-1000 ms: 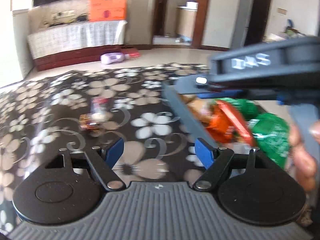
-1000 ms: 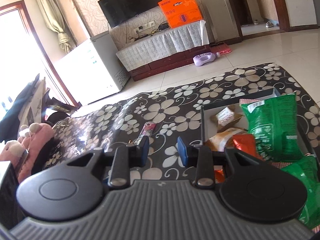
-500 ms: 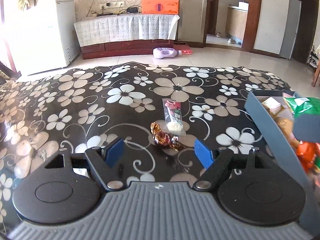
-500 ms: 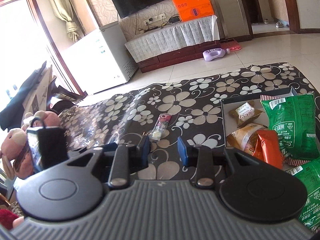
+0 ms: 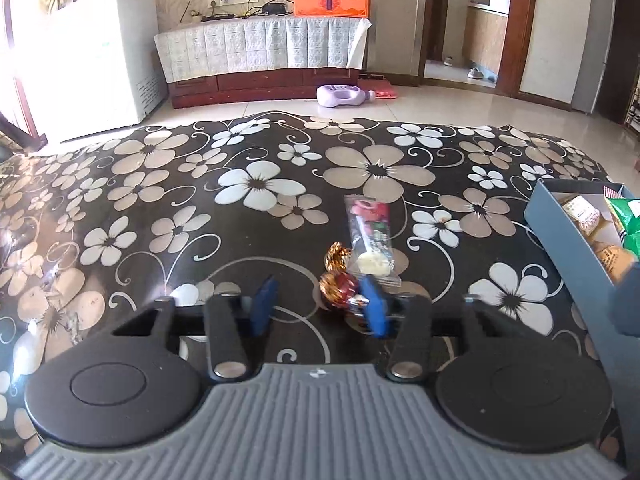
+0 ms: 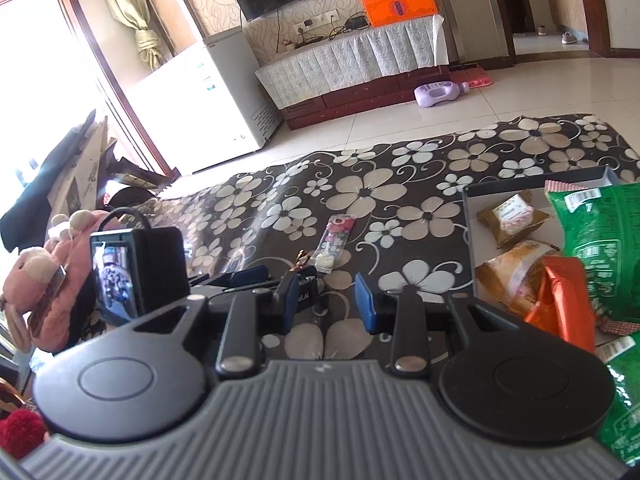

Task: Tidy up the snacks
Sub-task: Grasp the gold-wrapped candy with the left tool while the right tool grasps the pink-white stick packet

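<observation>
Two loose snacks lie on the flowered tablecloth (image 5: 256,188) in front of us: a gold-and-red foil candy (image 5: 338,280) and, touching it at its one o'clock, a clear packet with a red top (image 5: 370,232). From our left wrist camera, the left gripper (image 5: 320,306) comes down over the candy with its jaws closing. The candy sits between the blue pads, tight against the right-hand pad (image 5: 374,306), while the left-hand pad (image 5: 264,304) is not yet on it, so we have no grip.

At three o'clock of that view stands the grey-blue box (image 5: 560,228), already holding several packets.

From our right wrist camera, the right gripper (image 6: 326,298) hangs above the cloth with its jaws partly apart and nothing between them. The same clear packet (image 6: 334,242) lies at twelve o'clock from its pads, and the left gripper's body with its small screen (image 6: 136,272) shows at nine o'clock. Inside the box (image 6: 468,216), at two to three o'clock, we see a large green bag (image 6: 600,248), an orange packet (image 6: 560,300), and two brown wrapped cakes (image 6: 512,220).
</observation>
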`<state>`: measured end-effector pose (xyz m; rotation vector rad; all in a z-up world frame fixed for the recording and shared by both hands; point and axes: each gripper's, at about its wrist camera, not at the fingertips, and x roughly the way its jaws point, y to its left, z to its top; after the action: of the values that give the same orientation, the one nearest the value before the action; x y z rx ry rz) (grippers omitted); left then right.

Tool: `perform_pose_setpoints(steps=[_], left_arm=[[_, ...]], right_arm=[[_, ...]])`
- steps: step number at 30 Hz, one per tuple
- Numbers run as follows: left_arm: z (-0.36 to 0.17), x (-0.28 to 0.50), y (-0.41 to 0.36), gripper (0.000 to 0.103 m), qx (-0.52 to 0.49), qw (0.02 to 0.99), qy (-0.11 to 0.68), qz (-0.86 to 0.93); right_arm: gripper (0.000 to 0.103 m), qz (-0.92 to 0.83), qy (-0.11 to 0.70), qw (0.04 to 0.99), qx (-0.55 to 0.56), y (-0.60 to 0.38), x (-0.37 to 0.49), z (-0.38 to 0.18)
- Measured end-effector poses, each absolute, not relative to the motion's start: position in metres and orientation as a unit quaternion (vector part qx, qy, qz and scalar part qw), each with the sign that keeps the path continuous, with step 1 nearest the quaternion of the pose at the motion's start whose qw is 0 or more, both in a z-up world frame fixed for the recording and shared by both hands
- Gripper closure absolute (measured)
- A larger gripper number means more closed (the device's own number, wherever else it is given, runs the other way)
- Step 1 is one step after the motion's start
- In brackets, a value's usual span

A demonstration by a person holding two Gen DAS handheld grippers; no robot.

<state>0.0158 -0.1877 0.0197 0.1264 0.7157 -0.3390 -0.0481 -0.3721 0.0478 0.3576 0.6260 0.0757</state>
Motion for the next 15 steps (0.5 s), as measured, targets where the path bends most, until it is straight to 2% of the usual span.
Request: perform_pose_setpoints(steps=[1, 2, 15], left_arm=[[0.020, 0.016, -0.185, 0.074, 0.057, 0.920, 0.350, -0.165], [0.020, 0.017, -0.181, 0.077, 0.049, 0.919, 0.354, -0.166], [0.029, 0.013, -0.137, 0.077, 0.019, 0.913, 0.366, -0.181]], right_arm=[[0.068, 0.033, 0.310, 0.935, 0.168, -0.369, -0.043, 0.047], [0.068, 0.029, 0.313, 0.936, 0.160, -0.366, -0.038, 0.046], [0.067, -0.028, 0.342, 0.929, 0.141, -0.334, 0.043, 0.016]])
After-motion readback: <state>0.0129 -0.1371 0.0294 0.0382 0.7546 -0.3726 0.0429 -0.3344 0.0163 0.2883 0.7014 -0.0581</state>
